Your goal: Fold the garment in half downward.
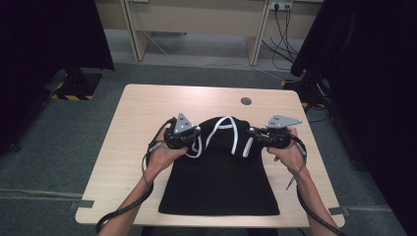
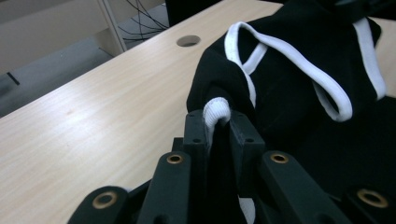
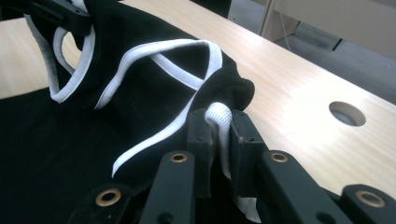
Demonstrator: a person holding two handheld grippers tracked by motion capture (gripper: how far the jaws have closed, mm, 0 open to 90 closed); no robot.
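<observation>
A black garment (image 1: pixel 219 182) with white trim (image 1: pixel 235 135) lies on the wooden table (image 1: pixel 142 105), its lower part flat toward the near edge and its top bunched and lifted. My left gripper (image 1: pixel 196 133) is shut on the garment's white-edged left side. In the left gripper view that white edge (image 2: pixel 217 109) sits pinched in the left gripper (image 2: pixel 218 122). My right gripper (image 1: pixel 251 132) is shut on the white-edged right side. The right gripper (image 3: pixel 218 120) holds a fold of white trim (image 3: pixel 218 114) between its jaws. The garment's white trim loops (image 3: pixel 163 49) hang across between both grips.
A round cable hole (image 1: pixel 246 101) is in the table's far right part. Past the table's far edge stands a light wooden desk (image 1: pixel 196 22) with cables (image 1: pixel 282 29) hanging behind it. Dark curtains (image 1: pixel 44 44) flank both sides.
</observation>
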